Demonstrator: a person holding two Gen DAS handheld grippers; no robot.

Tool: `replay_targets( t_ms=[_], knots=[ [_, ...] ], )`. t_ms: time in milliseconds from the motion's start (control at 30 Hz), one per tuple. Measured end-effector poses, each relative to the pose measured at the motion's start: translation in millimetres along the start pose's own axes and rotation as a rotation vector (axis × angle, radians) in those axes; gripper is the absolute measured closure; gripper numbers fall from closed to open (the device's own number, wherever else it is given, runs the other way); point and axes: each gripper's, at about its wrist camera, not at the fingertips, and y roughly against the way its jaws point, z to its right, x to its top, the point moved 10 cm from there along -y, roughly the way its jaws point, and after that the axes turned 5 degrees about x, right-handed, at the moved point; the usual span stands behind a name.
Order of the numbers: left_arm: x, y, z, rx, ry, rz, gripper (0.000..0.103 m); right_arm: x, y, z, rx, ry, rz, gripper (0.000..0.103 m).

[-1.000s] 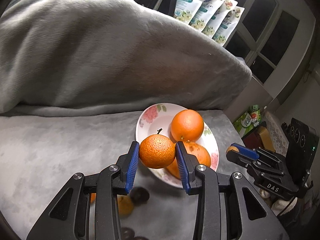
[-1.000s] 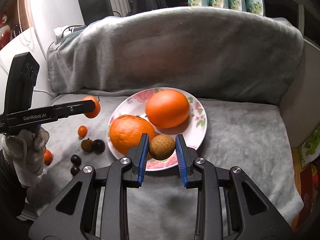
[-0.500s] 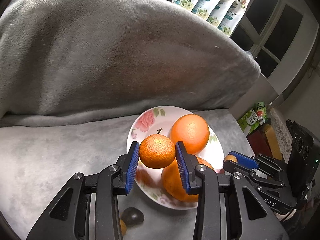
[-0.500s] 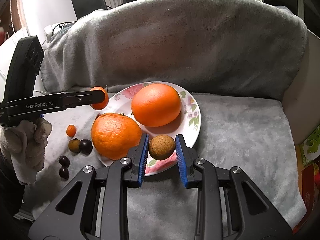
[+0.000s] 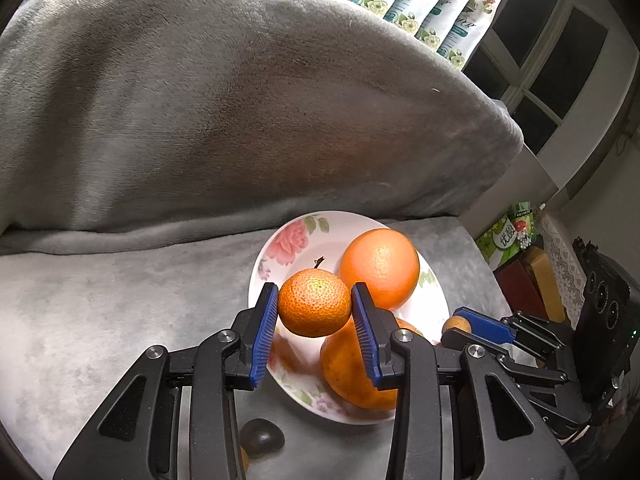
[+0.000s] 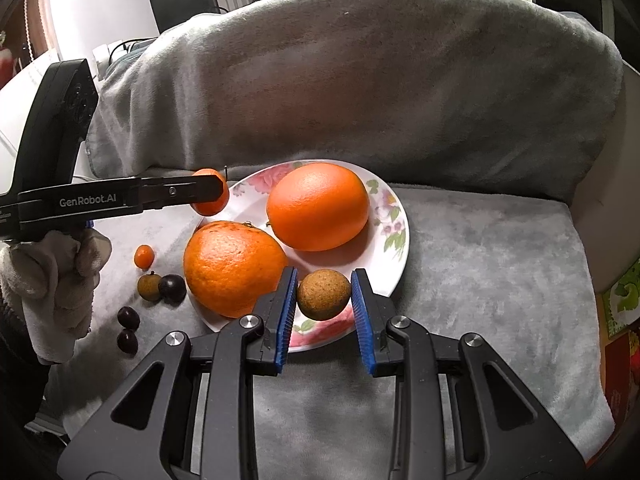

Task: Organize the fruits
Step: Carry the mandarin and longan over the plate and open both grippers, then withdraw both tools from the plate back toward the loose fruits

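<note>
My left gripper (image 5: pixel 315 310) is shut on a small mandarin (image 5: pixel 314 302) and holds it above the near-left rim of the flowered white plate (image 5: pixel 294 236). Two large oranges (image 5: pixel 379 268) lie on the plate. My right gripper (image 6: pixel 323 298) is shut on a small brown round fruit (image 6: pixel 324 294) above the plate's near rim (image 6: pixel 394 256). The right wrist view shows both oranges (image 6: pixel 318 206) (image 6: pixel 234 268) on the plate, and the left gripper (image 6: pixel 208 192) with its mandarin over the plate's left edge.
Several small fruits lie on the grey blanket left of the plate: a tiny orange one (image 6: pixel 144 256), a brown one (image 6: pixel 149 287) and dark ones (image 6: pixel 173 288) (image 6: pixel 128 317). The blanket-covered sofa back (image 6: pixel 380 80) rises behind. Packets (image 5: pixel 420 4) stand behind it.
Both grippers have moved closer to the plate with their fruit. The left one's mandarin now hangs over the plate's left edge, and the right one's brown fruit is over the near rim.
</note>
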Motion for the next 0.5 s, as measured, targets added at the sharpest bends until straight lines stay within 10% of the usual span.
replay_targets(
  t_ms=[133,233,500],
  knots=[
    [2,4,1,-0.003,0.004,0.018,0.039,3,6,0,-0.015,0.010,0.023,0.038],
    [6,8,0,0.001,0.017,0.033,0.024,6,10,-3,-0.018,0.022,0.041,0.035],
    [8,16,5,0.010,0.002,0.054,0.023,8,21,-7,-0.017,0.032,0.070,0.015]
  ],
)
